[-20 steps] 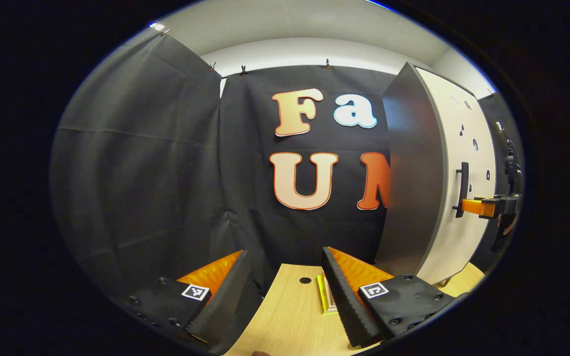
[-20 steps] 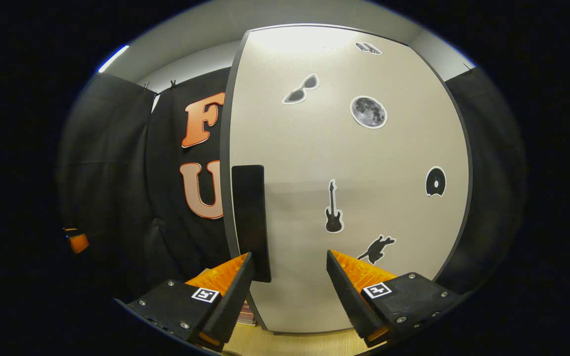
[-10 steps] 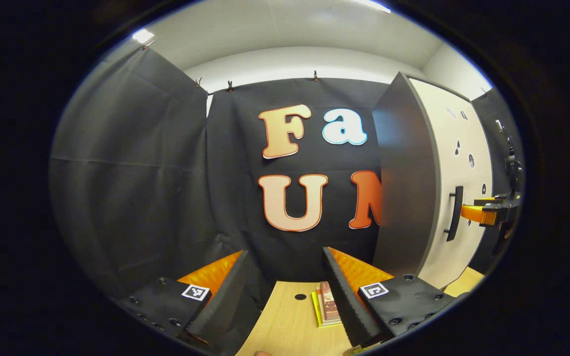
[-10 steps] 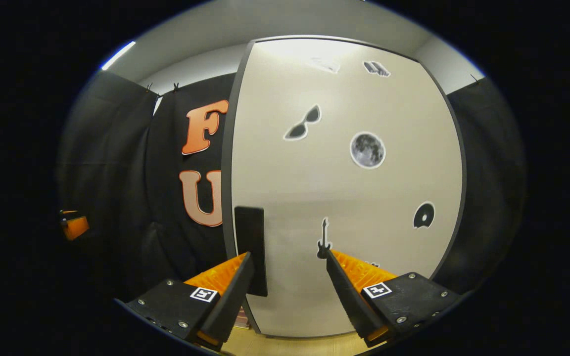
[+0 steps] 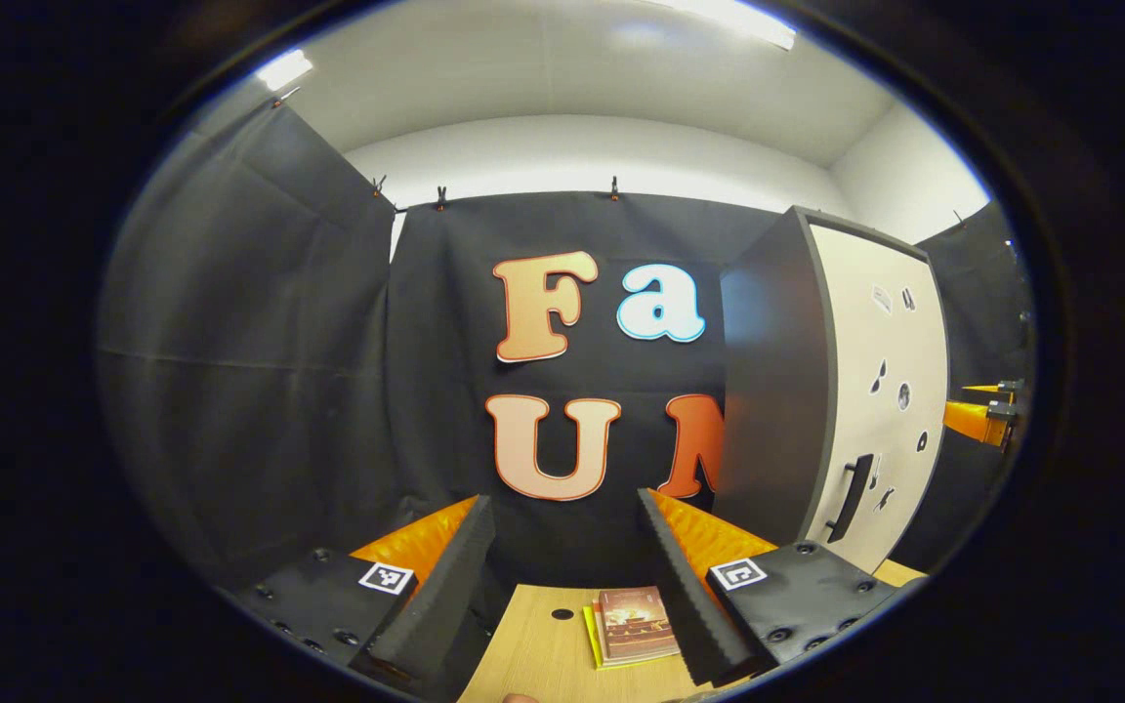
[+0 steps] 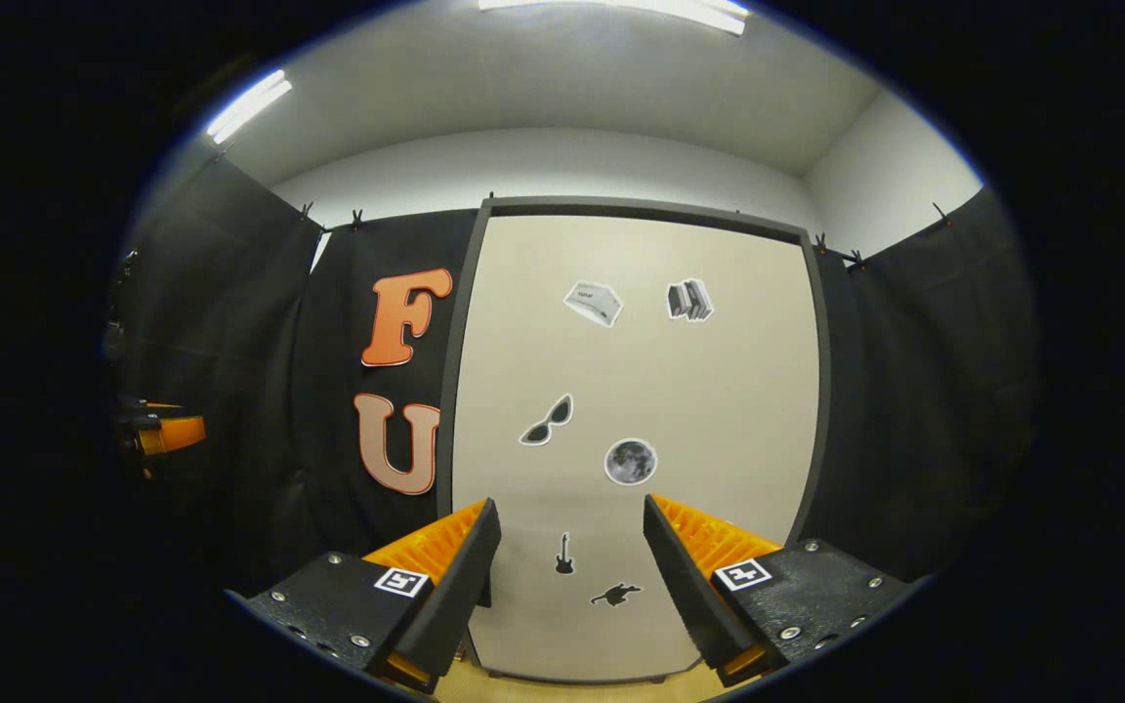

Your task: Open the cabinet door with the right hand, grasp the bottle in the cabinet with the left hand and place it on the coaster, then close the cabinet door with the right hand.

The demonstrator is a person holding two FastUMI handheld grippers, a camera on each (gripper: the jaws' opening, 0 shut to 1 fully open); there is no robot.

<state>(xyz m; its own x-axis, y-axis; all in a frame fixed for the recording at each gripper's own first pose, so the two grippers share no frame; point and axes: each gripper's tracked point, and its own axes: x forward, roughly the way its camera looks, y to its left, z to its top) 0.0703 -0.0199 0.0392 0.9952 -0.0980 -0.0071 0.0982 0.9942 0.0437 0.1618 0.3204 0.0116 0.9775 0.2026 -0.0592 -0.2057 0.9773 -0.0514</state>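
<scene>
Along the bottom of the left gripper view, the left gripper (image 5: 562, 576) is hanging with its jaws spread apart and nothing between them. Below it the wooden table (image 5: 533, 654) is showing, with a small book (image 5: 636, 625) lying near the right finger. On the right the cabinet (image 5: 831, 391) is standing on the table, its pale cabinet door (image 5: 890, 361) looking flush with the dark side panel, so it is reading as shut. The dark handle (image 5: 851, 498) is sitting low on the door's near edge. Far to the right, the right gripper (image 5: 978, 420) is peeking in, apart from the handle.

Low in the right gripper view, that gripper (image 6: 567, 576) is facing the door (image 6: 636, 391) head-on, jaws released and empty, with no contact on the door. Stickers are dotting the panel; the handle is mostly hidden behind the left finger. At the far left edge the left gripper (image 6: 167, 434) is waiting, well apart from the cabinet.

Judging by the shut door, either the opening is not yet done or the whole sequence is over; these pictures are not settling which. Bottle and coaster are not something I can place, so I cannot tell where the bottle is.
</scene>
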